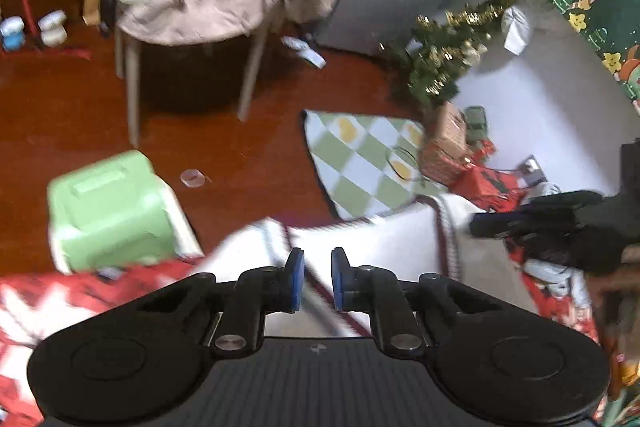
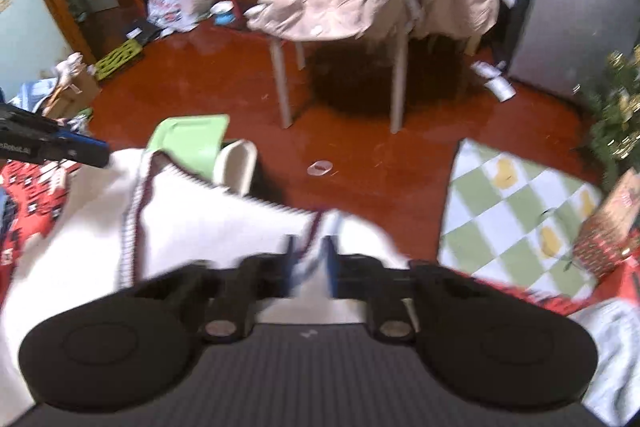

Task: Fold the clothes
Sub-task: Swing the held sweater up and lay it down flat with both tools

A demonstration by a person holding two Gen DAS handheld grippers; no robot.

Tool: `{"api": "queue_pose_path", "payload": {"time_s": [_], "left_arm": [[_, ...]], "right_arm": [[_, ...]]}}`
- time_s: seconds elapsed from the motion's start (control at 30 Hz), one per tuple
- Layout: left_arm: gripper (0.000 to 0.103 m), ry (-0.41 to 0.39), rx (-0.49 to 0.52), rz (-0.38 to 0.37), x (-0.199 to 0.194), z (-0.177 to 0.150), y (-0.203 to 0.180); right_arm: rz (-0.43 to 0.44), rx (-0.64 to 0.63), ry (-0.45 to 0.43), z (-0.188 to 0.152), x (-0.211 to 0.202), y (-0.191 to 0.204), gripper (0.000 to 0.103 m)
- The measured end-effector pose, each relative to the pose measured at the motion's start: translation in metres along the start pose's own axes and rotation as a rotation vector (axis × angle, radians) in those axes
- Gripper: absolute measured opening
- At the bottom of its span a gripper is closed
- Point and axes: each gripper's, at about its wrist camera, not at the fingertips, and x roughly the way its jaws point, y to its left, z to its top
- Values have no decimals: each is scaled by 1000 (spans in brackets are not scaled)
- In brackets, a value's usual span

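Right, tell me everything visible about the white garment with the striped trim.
The white garment looks like a soft knit with a dark red and white striped border along its edges. It lies rumpled and partly lifted over a red patterned cover, its far edge raised in front of a green plastic stool. The right gripper is shut on a striped corner, the left gripper on a trimmed fold. Motion blur hides finer detail; its type of garment is unclear.

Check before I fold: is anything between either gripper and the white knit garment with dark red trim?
Nothing visible: the white knit garment already lies between the right gripper pads and the left gripper pads.
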Motion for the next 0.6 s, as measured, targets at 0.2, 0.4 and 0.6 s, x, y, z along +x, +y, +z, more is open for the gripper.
{"api": "queue_pose_path", "payload": {"time_s": [0.2, 0.4, 0.6], "left_arm": [[12, 23, 32, 40, 46, 0, -23], [8, -11, -25, 97, 65, 11, -10], [8, -66, -178, 24, 46, 24, 23]], "right_arm": [[58, 38, 26, -4, 45, 43, 8], [4, 85, -39, 7, 69, 42, 7], [-29, 190, -40, 20, 76, 8, 18]]}}
